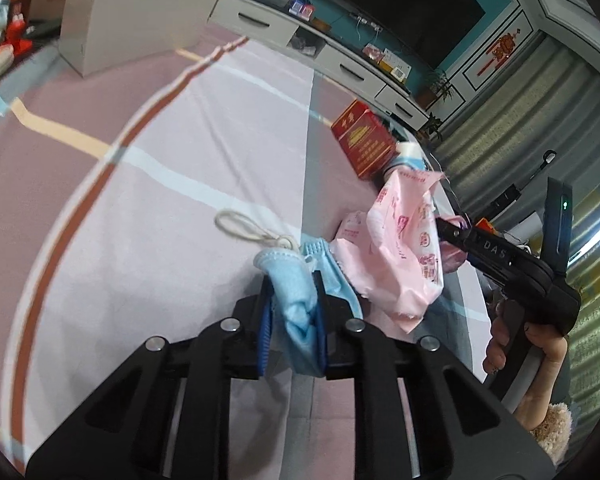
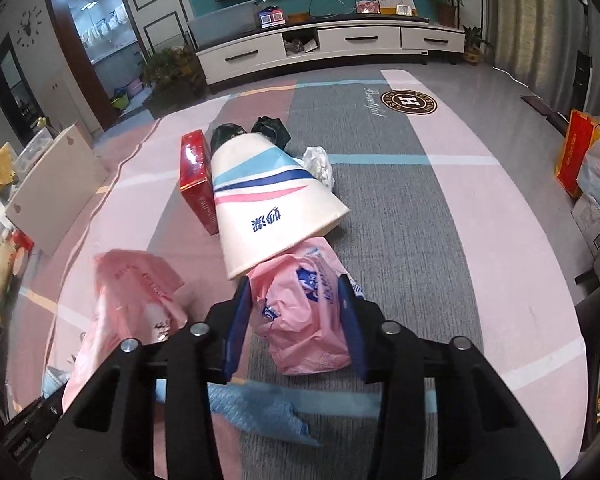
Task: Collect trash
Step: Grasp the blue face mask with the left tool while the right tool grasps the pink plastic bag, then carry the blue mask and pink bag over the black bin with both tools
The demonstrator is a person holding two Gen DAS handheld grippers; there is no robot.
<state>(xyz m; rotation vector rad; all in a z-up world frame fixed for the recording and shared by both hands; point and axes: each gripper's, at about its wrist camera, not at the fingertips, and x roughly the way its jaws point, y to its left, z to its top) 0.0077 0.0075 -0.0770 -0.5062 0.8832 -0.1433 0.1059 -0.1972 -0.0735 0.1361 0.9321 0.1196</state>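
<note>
- The left gripper (image 1: 292,280) is clamped on a crumpled blue face mask (image 1: 296,300), its fingers (image 1: 265,320) pressed against the fabric from both sides; the mask's ear loop (image 1: 240,228) trails onto the rug (image 1: 140,200).
- The right gripper (image 2: 296,320) has closed its fingers (image 2: 236,328) around a bunched part of a pink plastic bag (image 2: 304,320), which fills the gap between them; the left wrist view shows the same gripper (image 1: 456,232) biting the bag's edge (image 1: 396,248) from the right.
- A blue-and-white printed wrapper shows through the pink film in the right wrist view; what else the bag holds cannot be told.
- Just beyond the bag lies a large paper cup (image 2: 268,200) on its side, its rim touching or just over the bag; whether anything is in it cannot be told.
- A red carton (image 2: 196,180) stands just left of the cup, and two black bundles (image 2: 268,130) and a white crumpled wad (image 2: 320,164) sit behind it.
- A second fold of pink plastic (image 2: 132,300) lies to the left of the right gripper, with blue fabric (image 2: 260,408) under its frame.
- The rug stretches open to the left of the mask and to the right of the cup.
- A white board (image 2: 52,192) leans at the rug's left edge; a TV cabinet (image 2: 320,44) bounds its far end.
</note>
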